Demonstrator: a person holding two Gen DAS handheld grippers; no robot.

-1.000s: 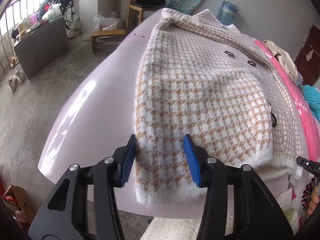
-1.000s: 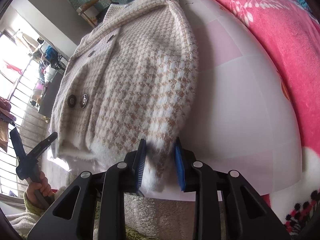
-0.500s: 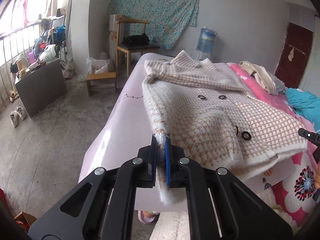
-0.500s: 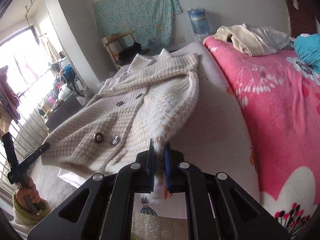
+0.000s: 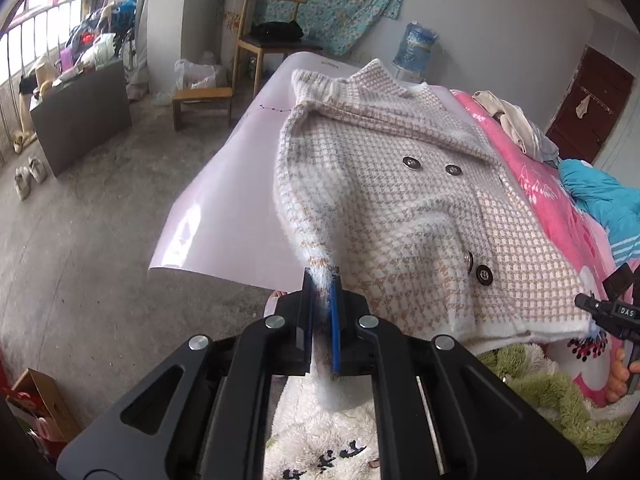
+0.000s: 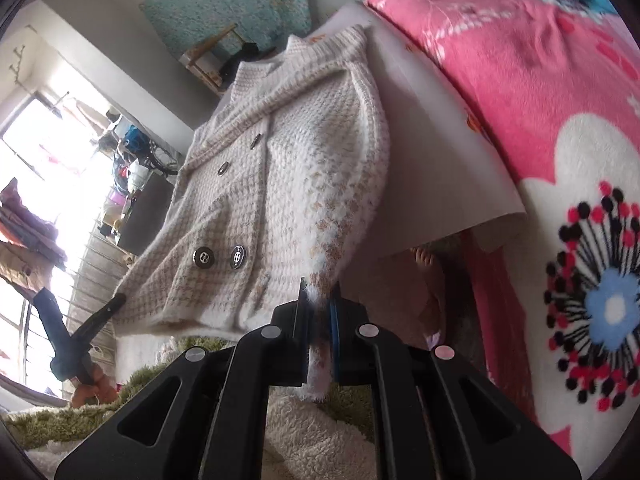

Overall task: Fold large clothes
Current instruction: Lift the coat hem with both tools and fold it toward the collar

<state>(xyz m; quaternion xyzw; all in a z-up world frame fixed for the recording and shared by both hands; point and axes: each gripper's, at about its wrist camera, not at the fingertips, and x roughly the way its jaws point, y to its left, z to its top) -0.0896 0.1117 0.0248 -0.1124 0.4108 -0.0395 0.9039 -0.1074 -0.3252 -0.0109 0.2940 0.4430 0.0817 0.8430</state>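
Lying face up on a pale pink sheet (image 5: 224,184) spread over the bed, the houndstooth knit coat (image 5: 400,200) has its collar at the far end of the sheet and its hem toward the person. It looks thick, fluffy and limp, probably fairly heavy for a garment, so it should sag between any two holds and drag on the smooth sheet instead of keeping a crease. The fuzzy white hem band is the sensible place to take it, one corner per tool, well clear of the metal buttons (image 5: 476,268) near the front edge.

The left tool (image 5: 320,312) is clamped on the hem corner nearest the bare floor side of the sheet; the right tool (image 6: 320,320) is clamped on the opposite corner, beside the pink floral blanket (image 6: 520,92). Fabric fills both sets of blue pads.

A second ago both tools stood apart, straddling the flat hem. Since then they have pinched shut and lifted, so the two corners now rise off the sheet and the lower coat hangs in a shallow curve between them, with more of the room showing behind.
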